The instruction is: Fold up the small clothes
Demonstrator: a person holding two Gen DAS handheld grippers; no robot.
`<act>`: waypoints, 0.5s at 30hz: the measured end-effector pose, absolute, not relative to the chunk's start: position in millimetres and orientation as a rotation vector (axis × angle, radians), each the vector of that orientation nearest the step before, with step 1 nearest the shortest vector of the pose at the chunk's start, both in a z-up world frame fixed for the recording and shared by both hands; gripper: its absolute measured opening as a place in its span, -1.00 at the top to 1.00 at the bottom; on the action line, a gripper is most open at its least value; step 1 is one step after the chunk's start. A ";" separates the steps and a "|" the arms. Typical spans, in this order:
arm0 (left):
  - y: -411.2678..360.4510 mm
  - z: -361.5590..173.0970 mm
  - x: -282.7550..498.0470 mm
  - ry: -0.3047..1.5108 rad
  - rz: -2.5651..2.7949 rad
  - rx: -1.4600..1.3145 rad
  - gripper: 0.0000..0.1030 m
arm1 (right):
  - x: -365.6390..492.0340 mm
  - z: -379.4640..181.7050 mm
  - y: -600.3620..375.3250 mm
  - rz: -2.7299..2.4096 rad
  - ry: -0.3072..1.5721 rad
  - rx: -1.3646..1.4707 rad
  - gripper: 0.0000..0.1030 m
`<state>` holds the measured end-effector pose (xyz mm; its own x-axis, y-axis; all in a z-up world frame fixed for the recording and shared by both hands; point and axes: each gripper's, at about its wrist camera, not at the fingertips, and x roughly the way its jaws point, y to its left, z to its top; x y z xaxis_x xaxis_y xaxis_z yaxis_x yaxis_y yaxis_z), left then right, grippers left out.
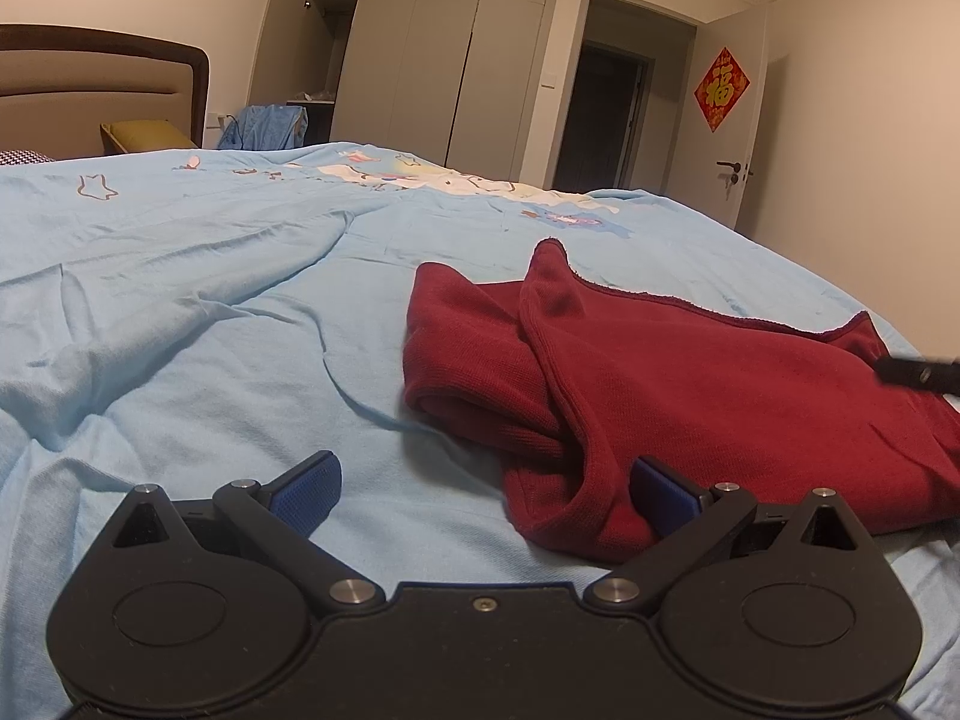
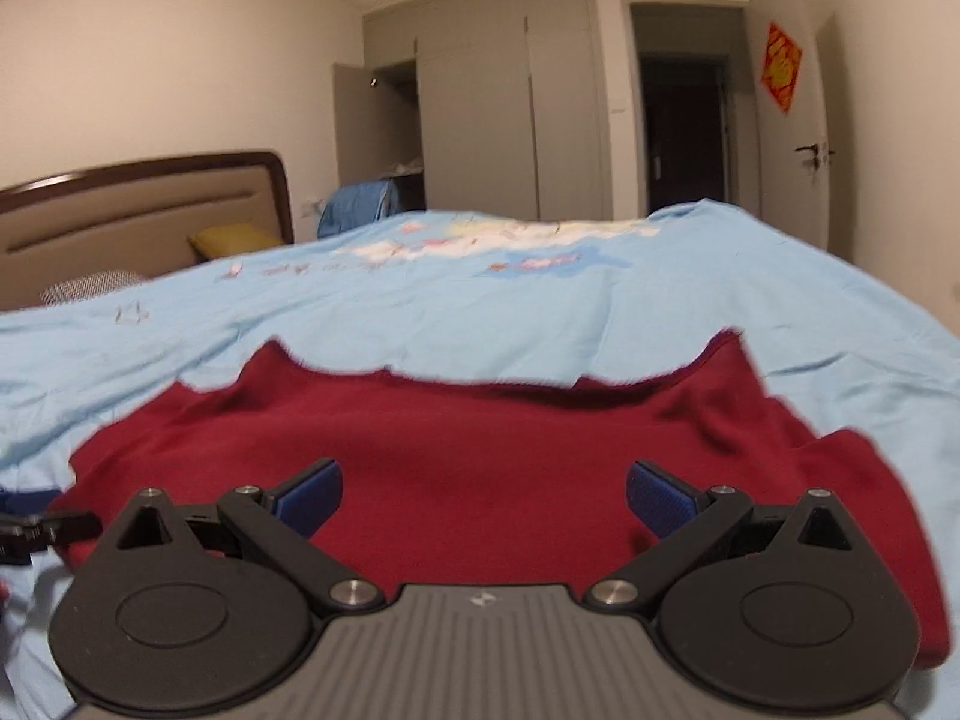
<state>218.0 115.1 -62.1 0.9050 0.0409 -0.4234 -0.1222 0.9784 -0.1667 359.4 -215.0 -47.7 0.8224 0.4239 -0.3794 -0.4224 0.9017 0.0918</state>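
A dark red knitted garment lies rumpled on the light blue bedcover, with a fold raised along its left side. My left gripper is open at the garment's near left corner; its right blue pad rests against the cloth and the left pad is over the bedcover. In the right wrist view the same red garment spreads wide, and my right gripper hangs open just above its middle, holding nothing. The right gripper's black tip shows at the left wrist view's right edge.
The bed's brown headboard and a yellow pillow stand at the far left. Grey wardrobes, one door ajar, and a dark doorway lie beyond the bed. A blue cloth is draped past the far edge.
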 end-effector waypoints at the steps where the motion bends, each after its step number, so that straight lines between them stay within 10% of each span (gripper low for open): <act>1: 116.7 -62.1 218.0 0.430 0.082 -0.197 -0.99 | 359.3 -54.4 -210.9 0.443 0.426 -0.011 -1.00; 15: 125.3 -51.5 196.9 0.418 -0.061 -0.541 -0.99 | 357.7 -77.3 -220.1 0.431 0.451 0.012 -0.99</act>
<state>196.9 125.3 -51.5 0.9144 -0.1650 -0.3698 -0.0522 0.8576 -0.5117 357.7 -220.1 -77.3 0.8115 0.4065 -0.4198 -0.4014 0.9098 0.1051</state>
